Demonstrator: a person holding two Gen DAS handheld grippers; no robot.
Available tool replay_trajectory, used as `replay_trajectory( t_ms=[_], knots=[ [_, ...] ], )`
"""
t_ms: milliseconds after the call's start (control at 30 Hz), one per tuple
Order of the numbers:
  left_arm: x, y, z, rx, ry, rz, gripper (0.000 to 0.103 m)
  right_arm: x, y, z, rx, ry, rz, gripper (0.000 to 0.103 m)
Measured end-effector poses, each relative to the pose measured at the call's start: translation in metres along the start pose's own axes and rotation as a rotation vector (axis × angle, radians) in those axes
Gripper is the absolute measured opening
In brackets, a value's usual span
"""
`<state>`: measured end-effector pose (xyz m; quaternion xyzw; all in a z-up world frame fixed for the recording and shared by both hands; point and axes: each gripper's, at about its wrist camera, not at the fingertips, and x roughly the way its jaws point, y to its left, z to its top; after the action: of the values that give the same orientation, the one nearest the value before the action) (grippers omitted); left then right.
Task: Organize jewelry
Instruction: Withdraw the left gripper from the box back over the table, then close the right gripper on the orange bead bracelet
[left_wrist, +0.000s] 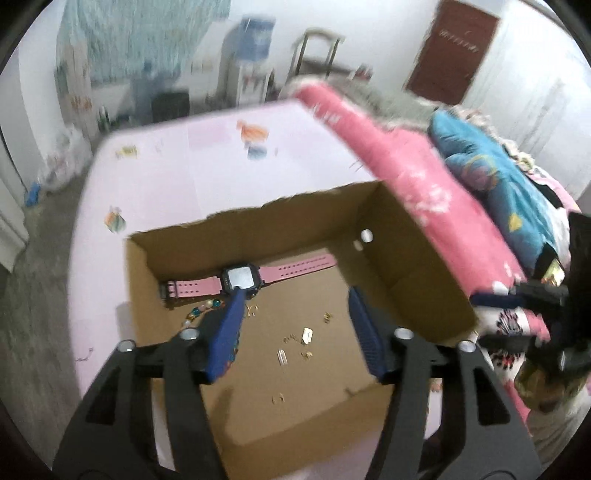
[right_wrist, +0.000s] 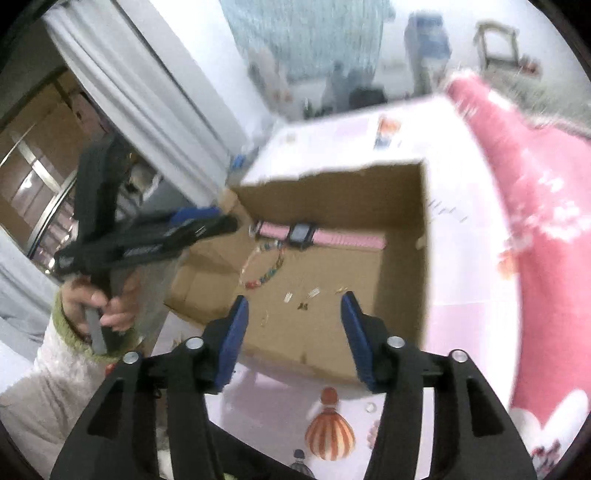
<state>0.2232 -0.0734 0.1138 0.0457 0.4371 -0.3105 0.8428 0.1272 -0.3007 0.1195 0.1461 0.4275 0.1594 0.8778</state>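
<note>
Left tool (left_wrist: 295, 291) hangs spread and empty over the open brown cardboard box (left_wrist: 406, 236); right tool (right_wrist: 293, 299) likewise gapes empty at the box's 6 o'clock. The pink-strapped square watch (left_wrist: 242, 277) lies along the 12 o'clock wall, with a multicoloured bead bracelet (right_wrist: 264, 271) at 9 and small gold pieces (left_wrist: 306, 336) at centre. Approach one item singly; box walls crowd the watch.

Box (left_wrist: 406, 258) open at top, entry from above unblocked. Walls rise on far, left and right sides. Watch (left_wrist: 243, 277) lies along far wall. Bracelet (right_wrist: 264, 271) near left wall. Small gold bits (left_wrist: 295, 338) scattered mid-floor. Bare cardboard along right wall and near side. Left gripper (left_wrist: 295, 295) over box, jaws apart. Pink bedding (left_wrist: 424, 192) just beside right wall. Pink table (left_wrist: 184, 155) bare beyond box.
</note>
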Motion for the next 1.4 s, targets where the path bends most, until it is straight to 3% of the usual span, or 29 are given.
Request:
replay_trajectory(
  t_ms=[167,333,467,567,800,867,1067,1400],
  knots=[
    [-0.055,-0.023,-0.057,0.052,-0.114,0.016,0.074,-0.053,-0.009,-0.048,0.022,-0.103,-0.064,0.054],
    [-0.075,-0.029,-0.116,0.016,-0.166,0.039,0.08,-0.058,-0.029,-0.101,0.131,-0.09,-0.069,0.054],
    [-0.066,-0.029,-0.162,-0.067,-0.154,0.019,0.081,-0.038,-0.042,-0.138,0.2,-0.042,-0.1,0.054],
    [-0.046,-0.034,-0.184,-0.068,-0.106,0.064,0.081,-0.017,-0.039,-0.155,0.178,-0.021,-0.169,0.054],
    [-0.005,-0.052,-0.21,0.006,-0.035,0.204,0.081,0.013,-0.025,-0.169,0.051,-0.022,-0.29,0.054],
    [0.001,-0.059,-0.214,0.028,-0.03,0.216,0.081,0.022,-0.022,-0.169,0.009,-0.011,-0.337,0.053],
    [0.011,-0.073,-0.222,0.076,-0.02,0.237,0.081,0.046,-0.019,-0.173,-0.069,0.029,-0.419,0.039],
    [0.017,-0.081,-0.219,0.099,-0.033,0.24,0.081,0.048,-0.022,-0.175,-0.088,0.019,-0.467,0.026]
  ],
)
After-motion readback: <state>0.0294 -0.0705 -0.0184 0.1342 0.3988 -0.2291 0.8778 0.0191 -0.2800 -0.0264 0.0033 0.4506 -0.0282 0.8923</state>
